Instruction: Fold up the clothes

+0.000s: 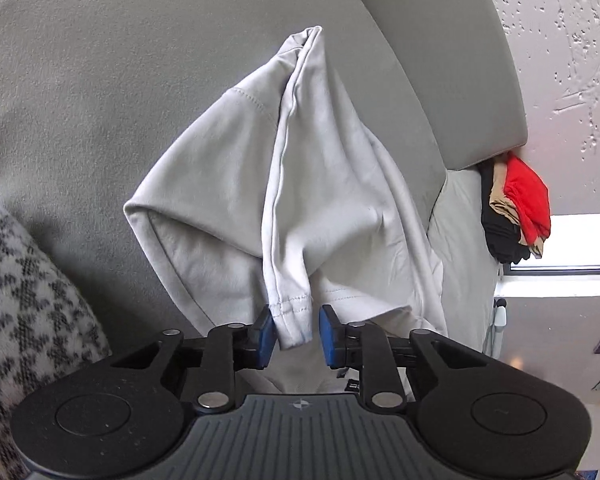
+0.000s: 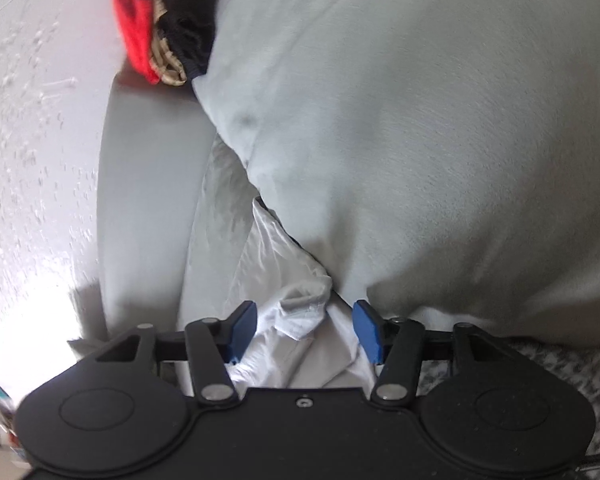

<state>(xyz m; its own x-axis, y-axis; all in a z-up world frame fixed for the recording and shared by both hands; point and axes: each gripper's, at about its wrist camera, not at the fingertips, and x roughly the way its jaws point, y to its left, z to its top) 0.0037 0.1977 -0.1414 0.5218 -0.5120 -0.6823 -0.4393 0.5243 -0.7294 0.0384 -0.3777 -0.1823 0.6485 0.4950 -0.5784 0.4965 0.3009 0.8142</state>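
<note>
Left wrist view: hemmed corner of shirt hanging between pads of left gripper, jaws narrow, one pad against cloth, other just clear; no firm pinch yet. Long axis running straight away from fingers, up over sofa. Right wrist view: right gripper half open astride bunched cloth, not pressing. Left likelier first.

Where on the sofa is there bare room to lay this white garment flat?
Left wrist view: bare grey seat cushion between the white garment and the patterned blanket. Crowded: the far corner, with the folded stack beyond the back cushion, and the right gripper over bunched cloth.
</note>
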